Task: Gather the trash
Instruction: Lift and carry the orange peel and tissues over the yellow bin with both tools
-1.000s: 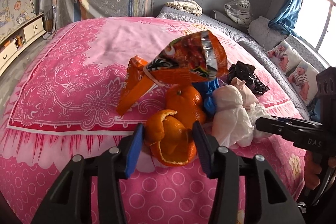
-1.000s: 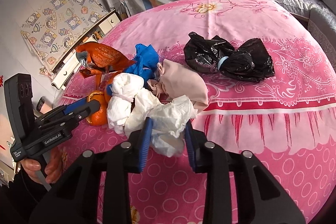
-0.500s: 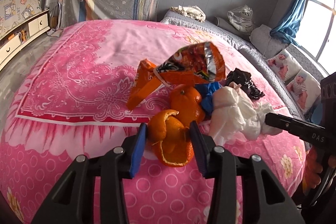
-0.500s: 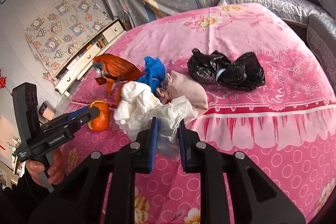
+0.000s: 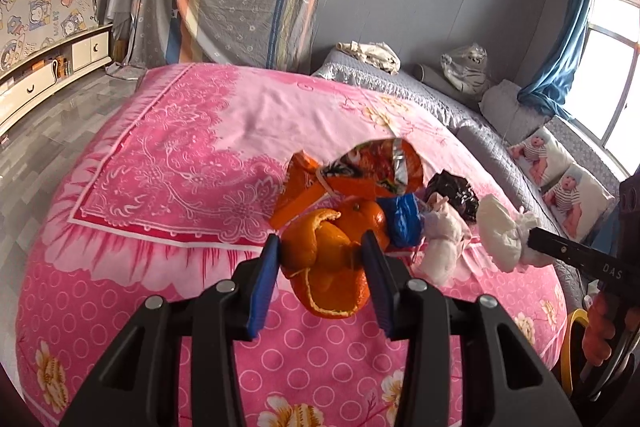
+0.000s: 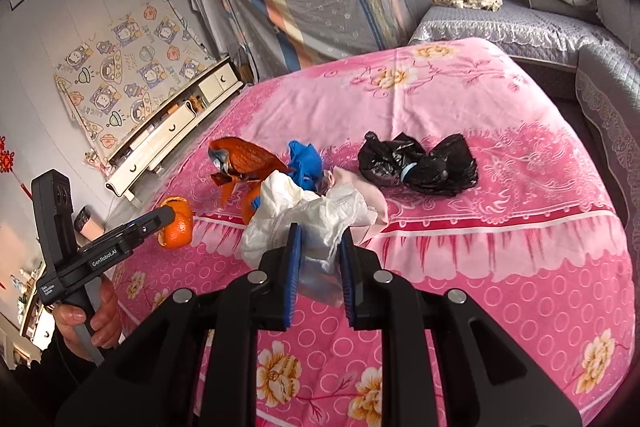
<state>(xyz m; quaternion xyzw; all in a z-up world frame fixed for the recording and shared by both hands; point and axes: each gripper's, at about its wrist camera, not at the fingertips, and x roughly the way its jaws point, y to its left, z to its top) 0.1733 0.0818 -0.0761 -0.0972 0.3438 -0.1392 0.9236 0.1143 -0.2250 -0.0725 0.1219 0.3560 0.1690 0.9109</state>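
Pink bedspread (image 5: 168, 155) under everything. Right gripper (image 6: 319, 269) jaws clamped on white crumpled paper (image 6: 304, 219), black bag (image 6: 420, 165) well ahead of them. Left gripper (image 5: 322, 273) jaws clamped on orange peel (image 5: 326, 263), snack wrapper (image 5: 360, 175) just ahead.

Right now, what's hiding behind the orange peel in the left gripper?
Behind the orange peel sits a whole tangerine, then an orange snack wrapper. The peel covers the tangerine's lower part.

Pink bedspread (image 6: 460, 95) under black bag (image 6: 418, 165), orange wrapper (image 6: 244, 163)
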